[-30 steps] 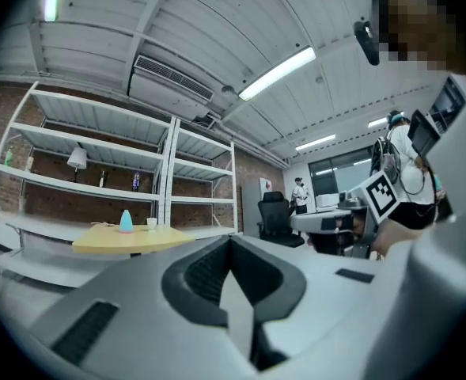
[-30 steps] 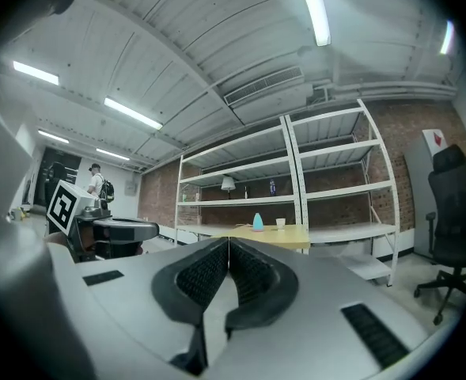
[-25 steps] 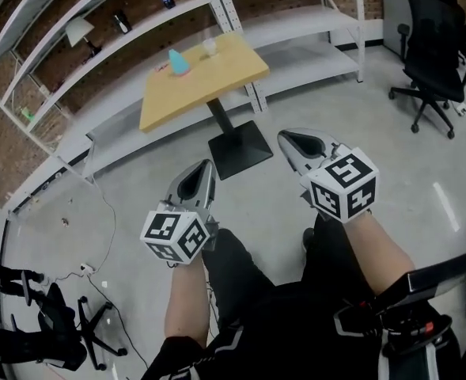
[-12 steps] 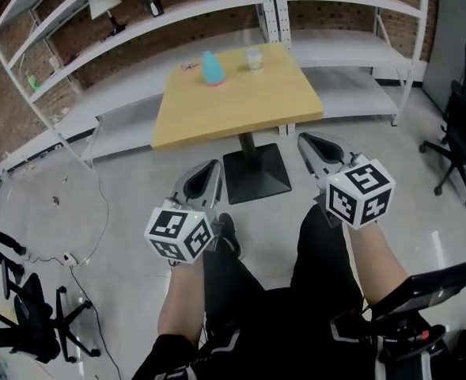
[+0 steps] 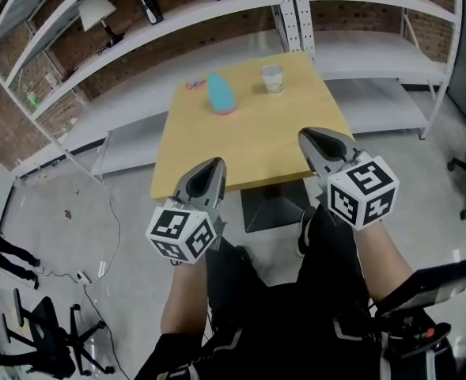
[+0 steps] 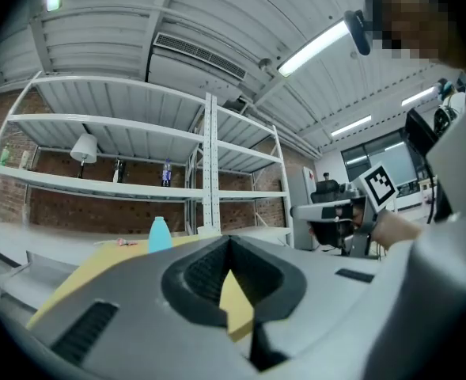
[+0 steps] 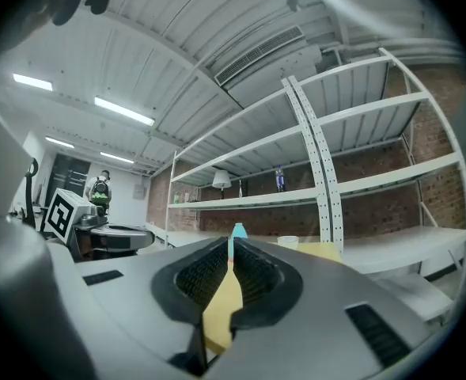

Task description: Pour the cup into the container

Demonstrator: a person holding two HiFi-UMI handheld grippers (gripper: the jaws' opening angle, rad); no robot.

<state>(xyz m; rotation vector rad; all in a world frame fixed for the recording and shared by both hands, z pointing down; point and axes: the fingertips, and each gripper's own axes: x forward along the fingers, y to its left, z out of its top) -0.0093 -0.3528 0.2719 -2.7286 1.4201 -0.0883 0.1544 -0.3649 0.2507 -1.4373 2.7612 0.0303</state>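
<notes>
Cup (image 5: 272,78): pale, upright, on the table (image 5: 217,153) toward its far right corner. Blue container (image 5: 221,93): also by the table's far edge, left of the cup and apart from it; it tapers upward, and I cannot make out whether its top is open. Small pink item (image 5: 191,85) lies at the table's far left. Left gripper (image 5: 211,169) hangs over the table's near edge, jaws together with nothing between them. Right gripper (image 5: 316,138) is over the near right edge, jaws likewise together and empty. Shelves (image 5: 177,18) stand beyond the table. Judgement: the step is the approach, with nothing grasped yet. To do it well, get close enough to reach the table's far edge and part the right jaws before arrival. Take the cup from the side at mid-wall and squeeze lightly, since it looks thin. Steady the container with the left gripper, as its narrow top will likely demand a slow, centred pour.
</notes>
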